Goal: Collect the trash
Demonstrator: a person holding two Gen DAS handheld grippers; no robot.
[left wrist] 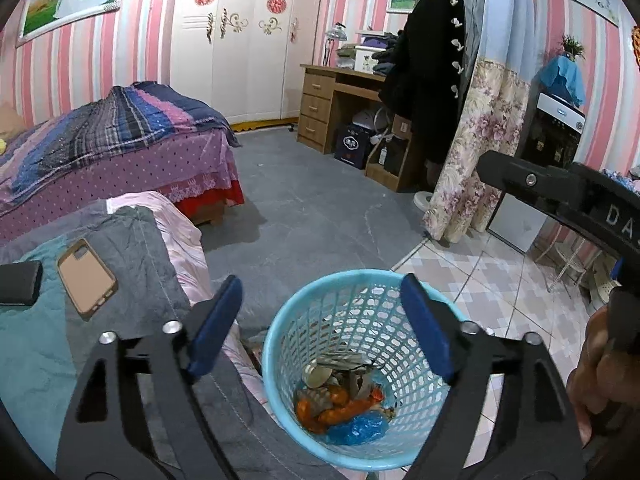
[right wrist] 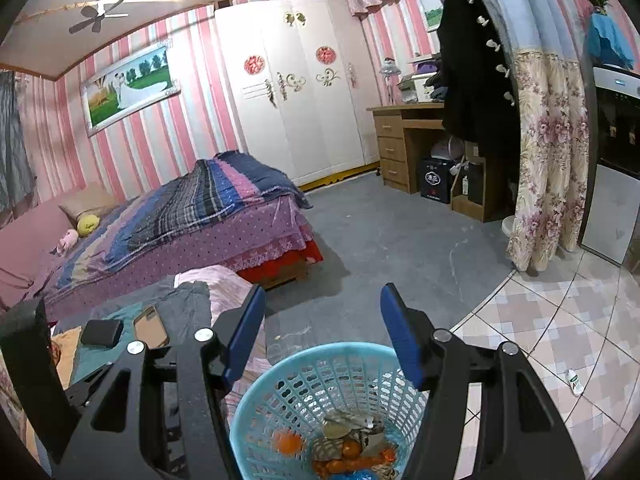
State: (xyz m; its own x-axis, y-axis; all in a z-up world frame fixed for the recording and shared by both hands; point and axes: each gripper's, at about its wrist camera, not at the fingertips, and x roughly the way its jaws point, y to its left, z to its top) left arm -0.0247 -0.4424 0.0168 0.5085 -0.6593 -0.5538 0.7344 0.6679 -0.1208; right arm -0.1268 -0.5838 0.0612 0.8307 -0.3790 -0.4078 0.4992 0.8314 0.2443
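Since the blue mesh basket stands on the floor at the seam where grey carpet meets the pale tiles, tight against a cloth-covered seat, it sits where both hands can drop things straight into it, and its bottom already holds trash: orange peel, a crumpled blue bag, greyish wrappers and scraps. The left tongs hang just above the rim, tilted down toward the opening, blue pads spread wide with nothing between them; the right tongs hover over the same basket, also parted and empty, which reads as both having let go over it. On the seat beside the basket lie a phone and a dark wallet-like case, which are likely not rubbish. A small white bottle lies on the tiles to the right, well apart from the basket, and may be the next pickup. Farther off stand the bed, the white wardrobe, the wooden counter and a floral curtain; nothing blocks the way to the bottle
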